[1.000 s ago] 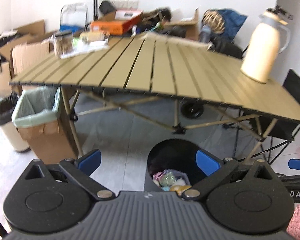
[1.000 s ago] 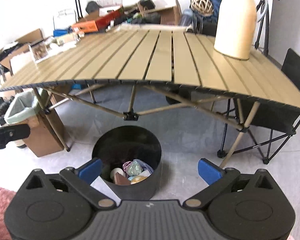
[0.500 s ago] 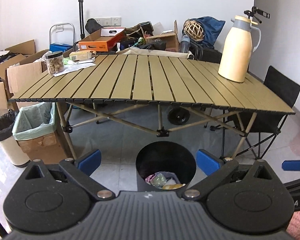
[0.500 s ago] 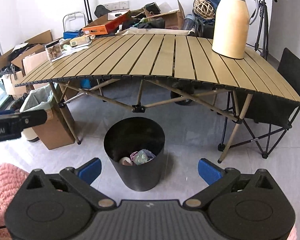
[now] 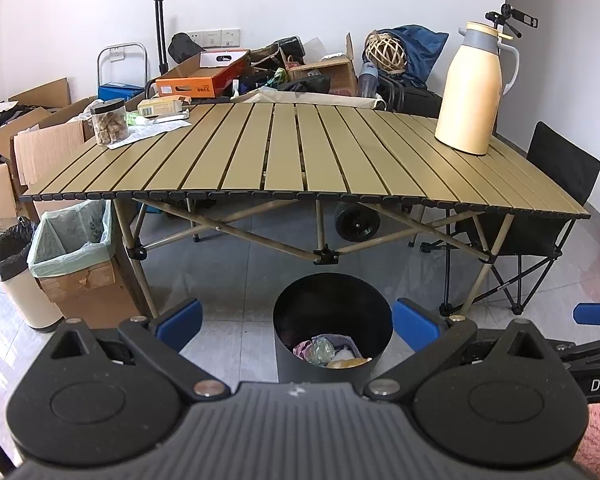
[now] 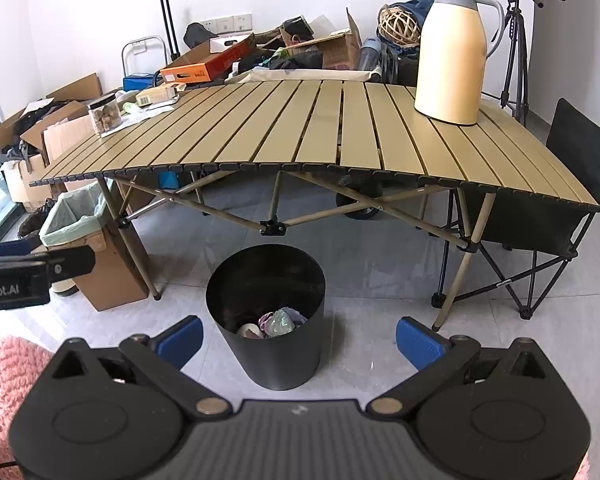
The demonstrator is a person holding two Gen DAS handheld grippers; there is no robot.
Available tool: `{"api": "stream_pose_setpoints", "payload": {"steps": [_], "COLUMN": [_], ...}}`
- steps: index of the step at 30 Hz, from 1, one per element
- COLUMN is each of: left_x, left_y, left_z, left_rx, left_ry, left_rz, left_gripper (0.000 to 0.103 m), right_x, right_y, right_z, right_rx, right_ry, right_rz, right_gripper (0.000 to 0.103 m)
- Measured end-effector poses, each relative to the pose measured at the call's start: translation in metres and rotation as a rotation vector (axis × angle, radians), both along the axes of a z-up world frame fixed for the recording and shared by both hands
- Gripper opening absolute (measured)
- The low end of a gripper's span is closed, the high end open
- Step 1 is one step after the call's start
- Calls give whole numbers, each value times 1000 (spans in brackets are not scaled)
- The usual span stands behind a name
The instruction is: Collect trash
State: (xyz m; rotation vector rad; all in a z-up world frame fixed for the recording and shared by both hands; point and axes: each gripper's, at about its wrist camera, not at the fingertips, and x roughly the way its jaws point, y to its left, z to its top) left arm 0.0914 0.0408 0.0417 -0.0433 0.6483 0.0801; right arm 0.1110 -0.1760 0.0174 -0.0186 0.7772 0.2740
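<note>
Slatted folding table (image 5: pixel 300 148) fills most of both views w/ cream thermos (image 5: pixel 470 88) on its right end. Black trash bin (image 5: pixel 332 312) sits on floor just in front of table, crumpled trash (image 6: pixel 278 322) at its bottom. Left gripper (image 5: pixel 298 322) & right gripper (image 6: pixel 298 338) hang spread wide, empty, above the bin.

An olive-tan slatted folding table (image 5: pixel 300 152) carries a cream thermos jug (image 5: pixel 470 92) with grey top; the round bin (image 5: pixel 332 320) is black.
</note>
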Motion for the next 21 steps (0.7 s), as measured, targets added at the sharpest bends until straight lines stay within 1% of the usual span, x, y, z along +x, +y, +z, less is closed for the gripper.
{"api": "stream_pose_setpoints", "payload": {"steps": [21], "left_x": [-1], "left_y": [-2], "left_z": [4], "left_rx": [0], "left_ry": [-6], "left_rz": [0], "left_gripper": [103], "right_x": [-1], "right_y": [-1], "right_z": [2], "right_rx": [3], "right_ry": [-12], "right_rz": [-11], "right_gripper": [103]}}
